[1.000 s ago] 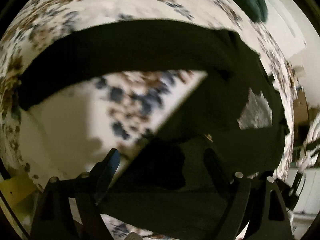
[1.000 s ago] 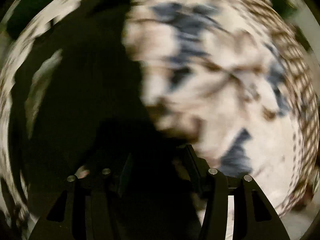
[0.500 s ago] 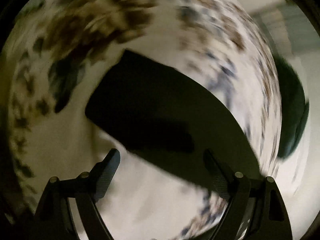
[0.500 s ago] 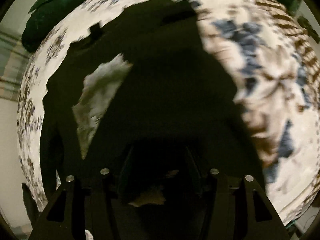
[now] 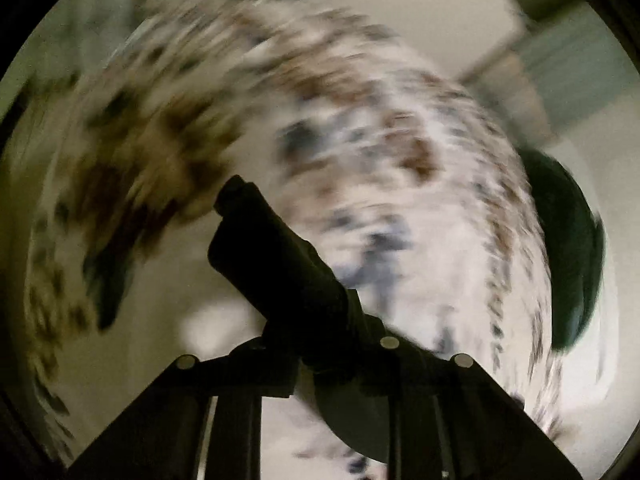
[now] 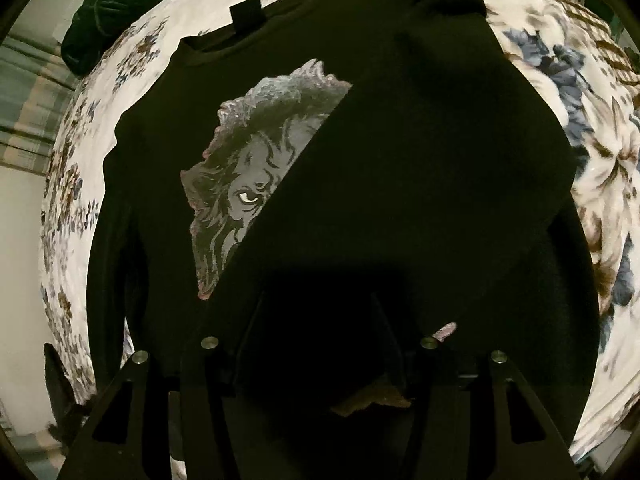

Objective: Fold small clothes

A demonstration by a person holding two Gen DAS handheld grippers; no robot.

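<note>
A black long-sleeved shirt (image 6: 400,160) with a grey printed face (image 6: 256,152) lies flat on a floral bedspread (image 6: 592,160). Its right side is folded diagonally over part of the print. My right gripper (image 6: 316,308) hovers over the shirt's lower part with its fingers apart; nothing shows pinched between them, and its shadow falls on the cloth. In the blurred left wrist view, my left gripper (image 5: 316,320) is closing its jaws on a black sleeve (image 5: 272,248). The sleeve sticks out up and to the left over the bedspread (image 5: 380,140).
A dark green cushion (image 6: 112,4) lies at the far left corner of the bed, and the same cushion (image 5: 568,260) shows at the right of the left wrist view. Pale floor and a wall lie beyond the bed's edges.
The left gripper's wide-open jaws have come together on the black sleeve, and its view has swung and rolled. The right gripper has drawn back, so more of the shirt shows.
</note>
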